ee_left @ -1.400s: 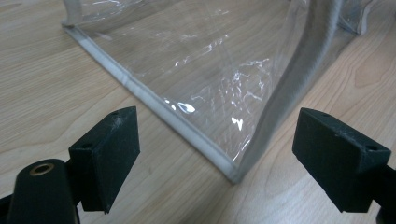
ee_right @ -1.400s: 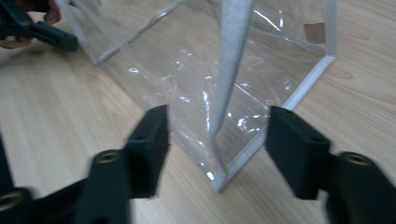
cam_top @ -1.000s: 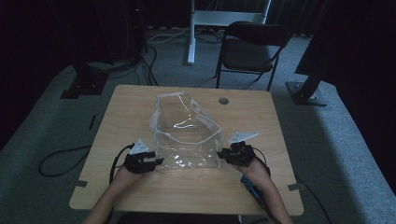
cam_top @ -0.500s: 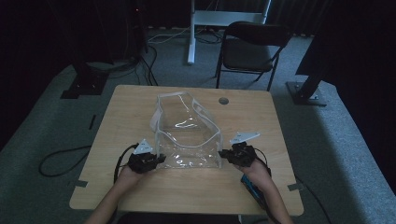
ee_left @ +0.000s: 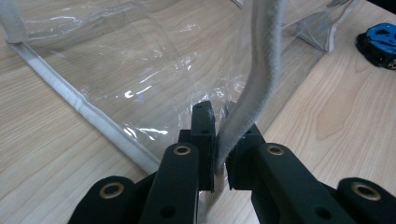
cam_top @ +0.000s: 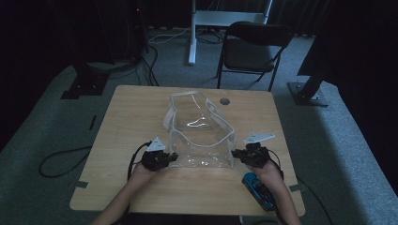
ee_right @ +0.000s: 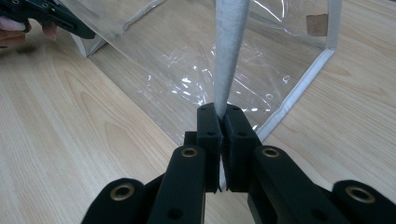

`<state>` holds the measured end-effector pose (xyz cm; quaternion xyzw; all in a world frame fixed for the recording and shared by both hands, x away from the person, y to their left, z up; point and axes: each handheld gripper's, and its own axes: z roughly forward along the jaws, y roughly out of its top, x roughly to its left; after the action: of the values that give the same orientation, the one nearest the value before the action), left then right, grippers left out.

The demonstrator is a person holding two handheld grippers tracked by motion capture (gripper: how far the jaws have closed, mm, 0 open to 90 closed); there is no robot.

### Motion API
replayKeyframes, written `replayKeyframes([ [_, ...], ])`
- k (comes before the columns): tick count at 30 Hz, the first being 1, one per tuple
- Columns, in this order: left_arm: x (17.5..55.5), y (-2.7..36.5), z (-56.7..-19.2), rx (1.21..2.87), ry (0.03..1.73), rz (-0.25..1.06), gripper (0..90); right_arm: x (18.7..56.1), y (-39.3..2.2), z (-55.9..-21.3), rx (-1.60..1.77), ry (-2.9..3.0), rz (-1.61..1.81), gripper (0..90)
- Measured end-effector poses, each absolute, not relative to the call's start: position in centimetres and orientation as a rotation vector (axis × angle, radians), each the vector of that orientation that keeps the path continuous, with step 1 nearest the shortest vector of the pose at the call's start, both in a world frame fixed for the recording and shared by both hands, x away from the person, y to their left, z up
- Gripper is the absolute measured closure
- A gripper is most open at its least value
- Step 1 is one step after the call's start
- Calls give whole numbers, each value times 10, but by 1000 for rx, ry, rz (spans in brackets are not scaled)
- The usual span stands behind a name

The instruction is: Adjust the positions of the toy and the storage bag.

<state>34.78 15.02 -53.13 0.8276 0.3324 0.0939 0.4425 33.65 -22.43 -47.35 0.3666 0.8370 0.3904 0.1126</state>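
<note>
Clear plastic bag with grey fabric edging (cam_top: 201, 136) sits mid-desk on the light wooden desk (cam_top: 126, 112), mouth open. Left claw (cam_top: 172, 157) clamped on the bag's grey edge at its 8 o'clock corner; jaws just closed on it, were wider a second ago. Right claw (cam_top: 238, 154) clamped on the 4 o'clock corner edge. Bag now pulled wider between them. Blue toy car (cam_top: 258, 190) at 5 o'clock, near right hand.
</note>
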Motion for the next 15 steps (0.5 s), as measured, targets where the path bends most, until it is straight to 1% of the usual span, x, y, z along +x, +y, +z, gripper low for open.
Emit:
replayKeyframes([
  [9, 353, 129, -531, 2068, 791, 219, 845, 332, -245, -474, 1127, 2420, 1142, 866],
  [15, 358, 105, -531, 2081, 759, 192, 846, 327, -265, -474, 1173, 2388, 1123, 866],
])
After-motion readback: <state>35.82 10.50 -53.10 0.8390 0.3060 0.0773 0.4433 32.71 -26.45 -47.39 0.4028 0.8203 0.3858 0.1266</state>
